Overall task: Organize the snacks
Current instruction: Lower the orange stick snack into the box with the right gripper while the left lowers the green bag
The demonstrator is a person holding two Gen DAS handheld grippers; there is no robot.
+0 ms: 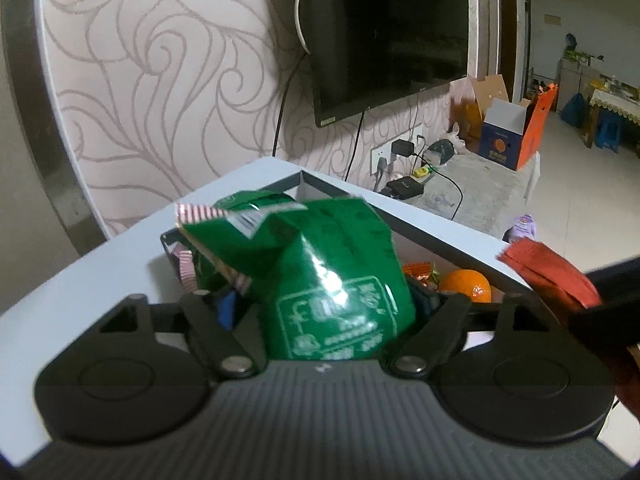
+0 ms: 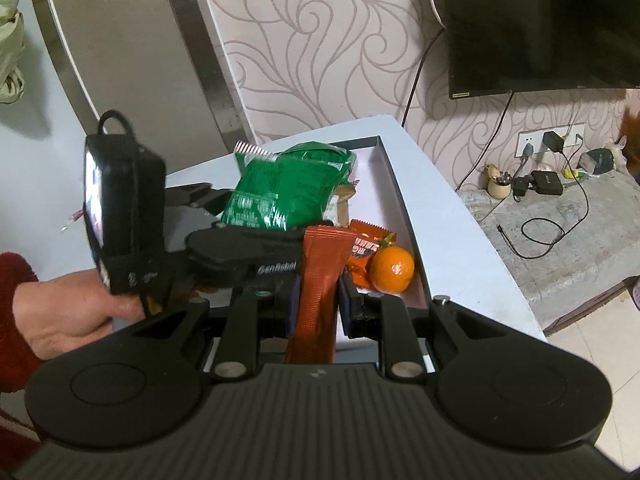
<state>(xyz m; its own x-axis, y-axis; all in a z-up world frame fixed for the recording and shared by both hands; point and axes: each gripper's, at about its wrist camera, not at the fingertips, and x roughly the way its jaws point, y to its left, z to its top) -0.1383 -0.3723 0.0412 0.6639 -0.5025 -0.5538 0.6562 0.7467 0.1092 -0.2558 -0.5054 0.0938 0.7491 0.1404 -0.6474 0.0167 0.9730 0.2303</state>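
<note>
My left gripper (image 1: pixel 324 304) is shut on a green snack bag (image 1: pixel 320 272) and holds it over a shallow dark-rimmed tray (image 1: pixel 432 228) on the white table. The same bag (image 2: pixel 284 188) and the left gripper body (image 2: pixel 240 252) show in the right wrist view. My right gripper (image 2: pixel 318 300) is shut on a red-brown snack stick pack (image 2: pixel 320 280), held upright near the tray's front. That pack (image 1: pixel 548 276) shows at the right of the left wrist view. An orange (image 2: pixel 391 270) and an orange candy wrapper (image 2: pixel 366 252) lie in the tray.
The white table (image 2: pixel 452 240) ends at a curved edge on the right. Beyond it a low stone ledge (image 2: pixel 560 240) holds cables and chargers. A wall-mounted TV (image 2: pixel 540 20) hangs above. A person's hand (image 2: pixel 68 312) holds the left gripper.
</note>
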